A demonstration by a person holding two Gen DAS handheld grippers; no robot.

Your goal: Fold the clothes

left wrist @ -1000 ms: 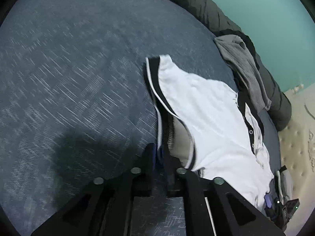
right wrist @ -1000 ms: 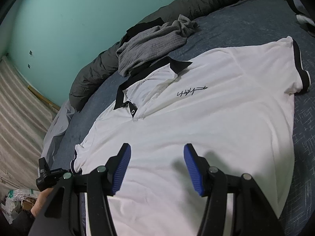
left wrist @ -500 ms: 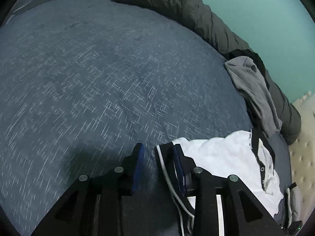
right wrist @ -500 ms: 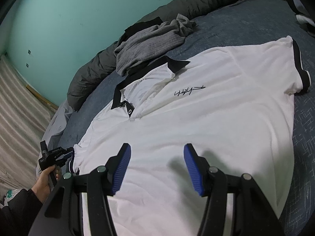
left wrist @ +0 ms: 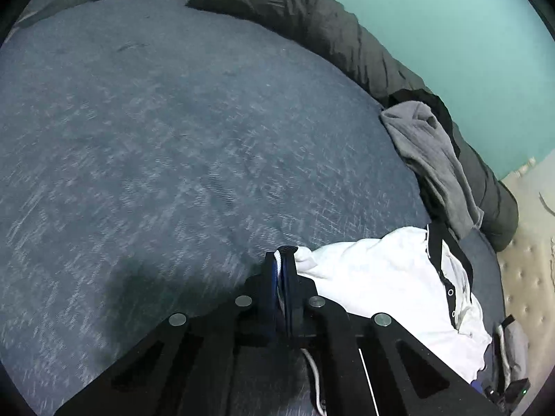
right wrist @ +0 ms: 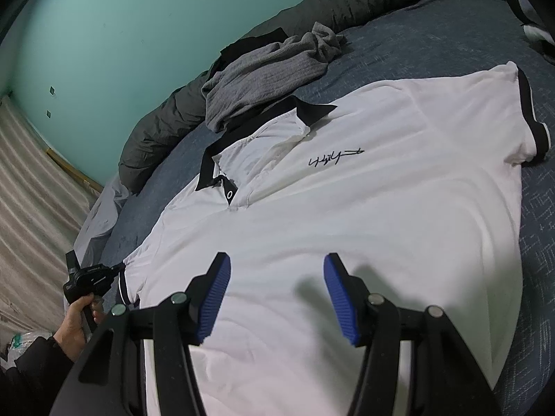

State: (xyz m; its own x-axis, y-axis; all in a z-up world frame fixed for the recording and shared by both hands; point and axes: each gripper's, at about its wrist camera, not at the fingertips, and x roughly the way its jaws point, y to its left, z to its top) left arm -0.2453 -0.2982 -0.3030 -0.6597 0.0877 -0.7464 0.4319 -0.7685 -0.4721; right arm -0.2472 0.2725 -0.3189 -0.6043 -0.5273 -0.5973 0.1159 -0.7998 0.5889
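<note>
**Left gripper now closed on the shirt sleeve**

Left wrist view: the left gripper (left wrist: 282, 270) has its two blue pads pressed together, and a bit of white cloth with a dark edge from the shirt (left wrist: 388, 277) is caught between them at the tips. Half a second ago the pads stood apart with the sleeve edge between them, so they have closed since then. The rest of the shirt lies to the right of the gripper, bunched, with its black button strip showing. Ahead and to the left is the bare blue bedcover (left wrist: 173, 138). A gray garment (left wrist: 430, 159) lies far ahead on the right, against a dark rolled blanket (left wrist: 312, 24).

Right wrist view: the right gripper (right wrist: 277, 298) is wide open and holds nothing, the same as before. It hovers over the lower part of the shirt (right wrist: 381, 215), which lies spread flat ahead of it. At the left, a hand (right wrist: 74, 326) holds the other gripper at the sleeve edge; this hand has moved a little closer.
</note>
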